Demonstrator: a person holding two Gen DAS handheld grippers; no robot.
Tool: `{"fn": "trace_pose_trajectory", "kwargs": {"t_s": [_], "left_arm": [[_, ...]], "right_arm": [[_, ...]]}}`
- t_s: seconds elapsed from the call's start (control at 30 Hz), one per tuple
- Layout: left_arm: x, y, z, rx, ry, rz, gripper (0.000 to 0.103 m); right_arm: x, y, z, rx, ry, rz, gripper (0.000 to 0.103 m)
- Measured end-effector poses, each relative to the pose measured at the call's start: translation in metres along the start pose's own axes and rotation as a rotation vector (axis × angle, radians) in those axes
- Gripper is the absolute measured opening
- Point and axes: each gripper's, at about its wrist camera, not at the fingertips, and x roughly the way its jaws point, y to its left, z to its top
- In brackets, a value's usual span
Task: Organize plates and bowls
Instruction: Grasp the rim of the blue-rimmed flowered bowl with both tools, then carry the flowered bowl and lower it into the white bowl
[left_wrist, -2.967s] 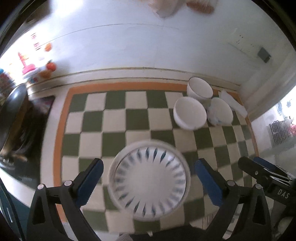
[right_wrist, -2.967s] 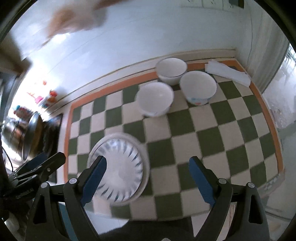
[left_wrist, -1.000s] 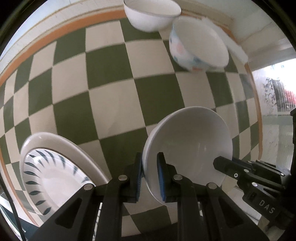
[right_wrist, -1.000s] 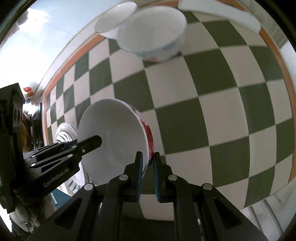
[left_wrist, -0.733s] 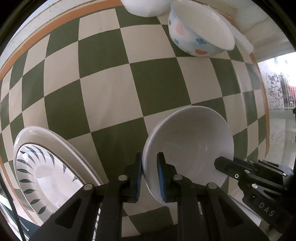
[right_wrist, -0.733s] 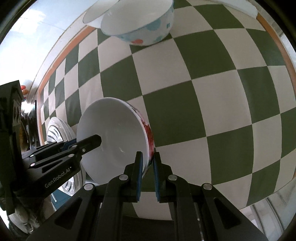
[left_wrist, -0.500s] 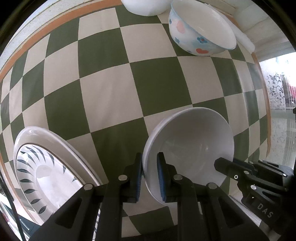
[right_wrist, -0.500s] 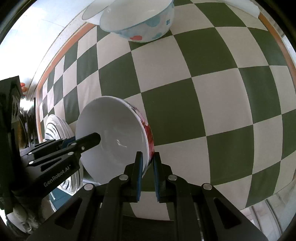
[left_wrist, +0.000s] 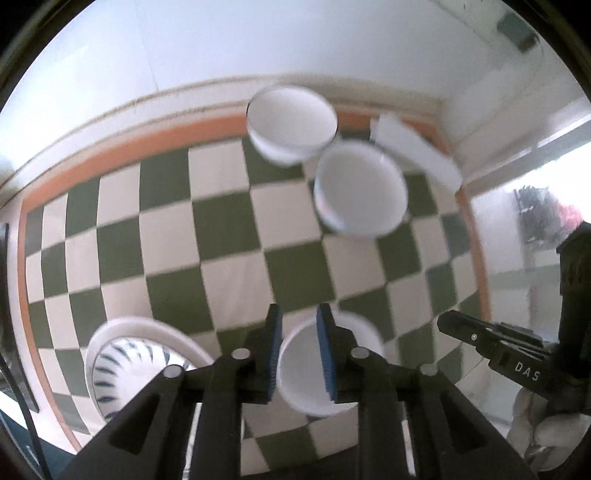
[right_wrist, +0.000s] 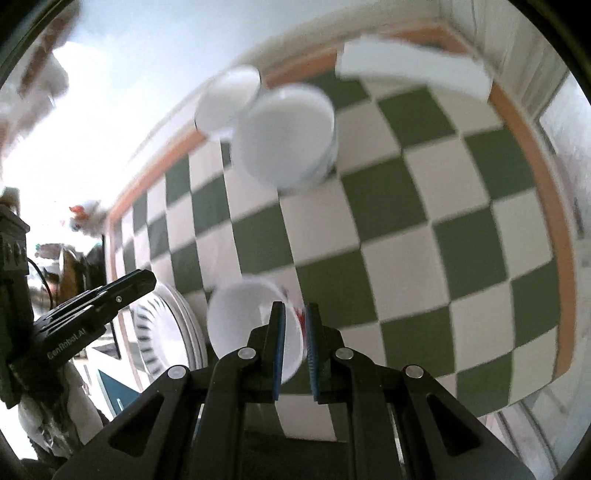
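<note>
A white bowl (left_wrist: 295, 373) with a red pattern outside sits on the checkered cloth next to a white plate (left_wrist: 122, 362) with dark blue dashes. My left gripper (left_wrist: 297, 354) stands high above the bowl's left rim, jaws slightly apart, not touching it. My right gripper (right_wrist: 294, 345) is above the same bowl (right_wrist: 243, 325) at its right rim, jaws slightly apart. Two more white bowls stand at the back: one (left_wrist: 291, 123) by the wall, one (left_wrist: 360, 194) in front of it. The plate also shows in the right wrist view (right_wrist: 166, 332).
The green and white checkered cloth (left_wrist: 221, 240) has an orange border. A folded white cloth (left_wrist: 415, 151) lies at the back right corner. A white wall runs behind. Dark cookware sits at the far left edge.
Both grippers let go of the bowl's rim and rose away from it. The bowl now rests on the cloth beside the plate. The view is blurred from the motion.
</note>
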Motion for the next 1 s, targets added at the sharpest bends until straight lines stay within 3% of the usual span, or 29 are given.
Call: {"fn": "trace_pose_trajectory", "kwargs": {"t_s": [0.07, 0.13, 0.2, 0.47, 0.6, 0.77, 0.8, 0.9, 1.0], "left_arm": [[0.001, 0.001, 0.017, -0.012, 0.004, -0.014, 0.022], [0.007, 0.001, 0.035, -0.033, 0.006, -0.024, 0.022], [0.021, 0.001, 0.052, -0.052, 0.024, -0.039, 0.022], [0.091, 0.005, 0.107, -0.101, 0.147, -0.057, 0.022], [0.114, 0.004, 0.119, -0.095, 0.189, -0.060, 0.022], [0.138, -0.004, 0.124, -0.061, 0.206, -0.046, 0.021], [0.140, -0.006, 0.123, -0.049, 0.195, -0.045, 0.020], [0.144, -0.010, 0.120, -0.026, 0.194, -0.041, 0.014], [0.144, -0.012, 0.118, -0.019, 0.184, -0.033, 0.014]], "right_arm": [[-0.012, -0.003, 0.016, 0.006, -0.024, 0.003, 0.020], [-0.018, -0.006, 0.032, 0.007, -0.037, 0.003, 0.042], [-0.017, -0.009, 0.049, 0.013, -0.041, 0.010, 0.050], [0.019, -0.028, 0.112, 0.070, -0.028, 0.016, 0.050], [0.044, -0.033, 0.131, 0.085, -0.003, 0.013, 0.050], [0.076, -0.038, 0.146, 0.109, 0.077, 0.012, 0.049], [0.081, -0.038, 0.147, 0.108, 0.084, 0.011, 0.045], [0.093, -0.040, 0.149, 0.112, 0.112, -0.001, 0.013], [0.095, -0.039, 0.150, 0.111, 0.099, -0.007, 0.013]]}}
